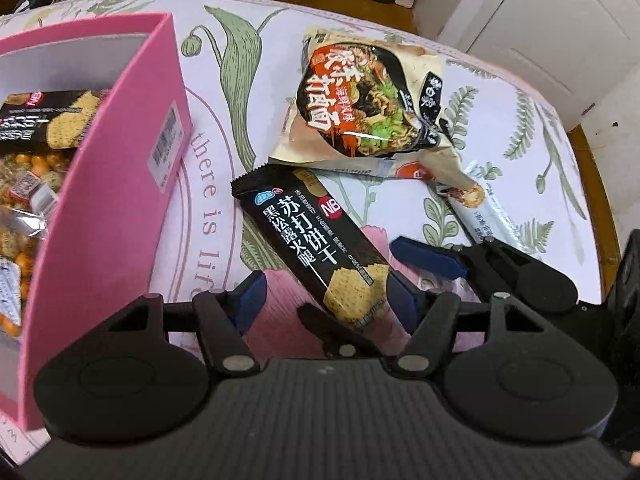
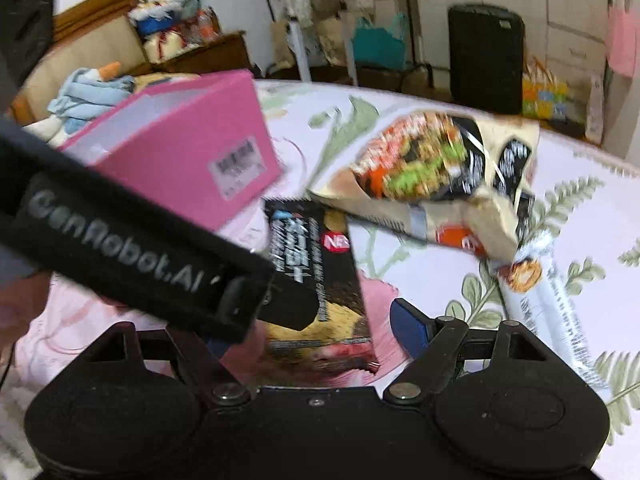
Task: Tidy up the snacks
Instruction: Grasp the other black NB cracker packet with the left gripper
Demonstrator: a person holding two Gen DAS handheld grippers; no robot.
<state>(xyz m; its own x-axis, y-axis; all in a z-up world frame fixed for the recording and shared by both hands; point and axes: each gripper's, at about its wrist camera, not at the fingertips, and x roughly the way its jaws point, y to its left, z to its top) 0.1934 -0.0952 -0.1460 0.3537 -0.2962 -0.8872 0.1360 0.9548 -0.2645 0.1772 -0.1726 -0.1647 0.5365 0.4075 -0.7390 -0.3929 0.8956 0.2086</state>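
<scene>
Crackers first, looks like: the black cracker pack (image 1: 310,248) lies flat on the surface (image 1: 360,36) just right of the pink box (image 1: 120,184), and everything else sits further out from that box. The noodle bag (image 1: 372,100) is beyond the crackers, away from the box, its lower edge overlapping the pack's far end. The silver bar wrapper (image 1: 486,220) pokes out from under the bag, furthest from the box.

Left gripper (image 1: 326,300) has its jaws about half open and straddles the near end of the cracker pack. Pads don't look pressed on it, so nothing's held yet. Right gripper (image 2: 304,334) has its jaws spread wide and empty on the side of the pack away from the box, though its left finger is hidden behind the other tool.

My guess is the box is the sorting bin, since it already has a matching cracker pack (image 1: 48,116) and small wrapped bits inside. Box is stiff matte card with a barcode sticker. The packs are glossy crinkly film, slim and rectangular; the noodle bag is puffy and creased. Surface cover is smooth floral print.
</scene>
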